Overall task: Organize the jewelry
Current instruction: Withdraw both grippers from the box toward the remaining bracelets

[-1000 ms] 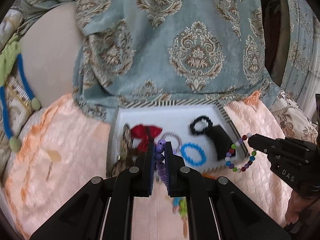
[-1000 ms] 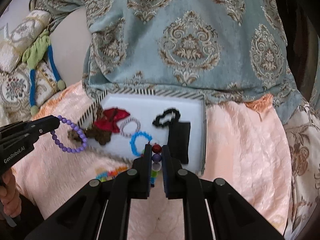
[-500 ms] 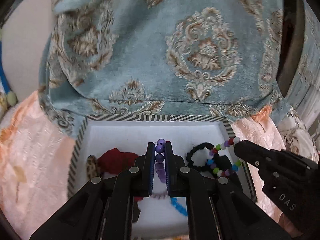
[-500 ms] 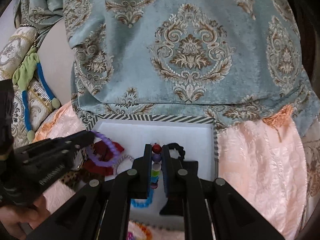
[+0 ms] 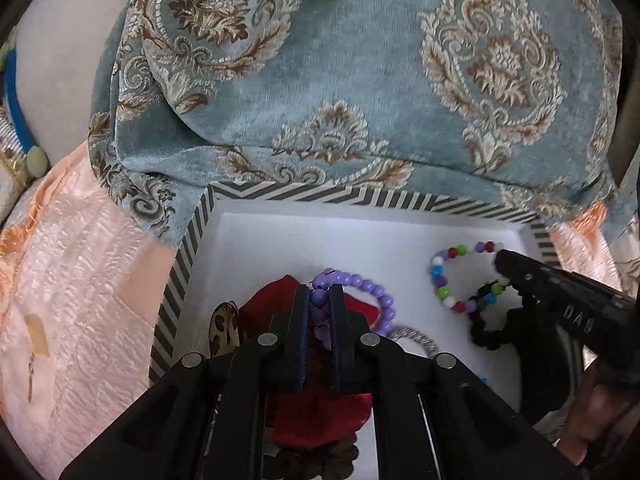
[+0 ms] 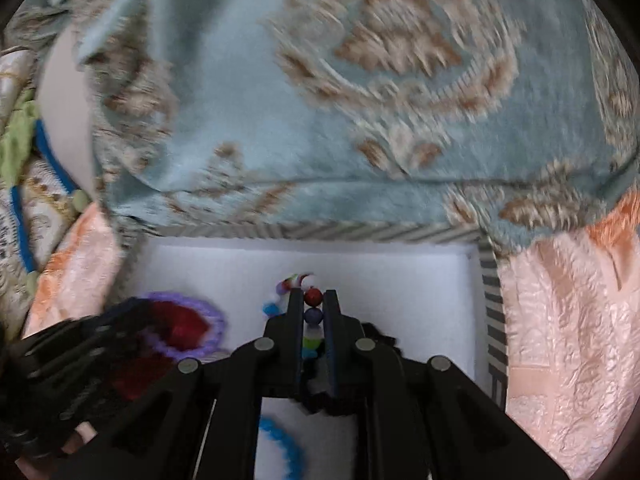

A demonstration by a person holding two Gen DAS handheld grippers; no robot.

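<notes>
Left gripper (image 5: 320,300): I kept it clamped on purple bracelet (image 5: 352,280).
Right gripper (image 6: 313,300): pinching multicolour bracelet (image 5: 456,276).
Change: both moved from outside to over tray (image 5: 180,276).
Meaning: release next, probably.

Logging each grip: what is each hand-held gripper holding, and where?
Left hand-held gripper: purple bracelet, by its beads. Right hand-held gripper: multicoloured bracelet, likewise.

Both tools angle steeply downward, side by side: the left tool (image 5: 320,300) clamped tight, the right tool (image 6: 313,304) nearly closed, a fingertip (image 5: 580,432) showing beneath it.
</notes>
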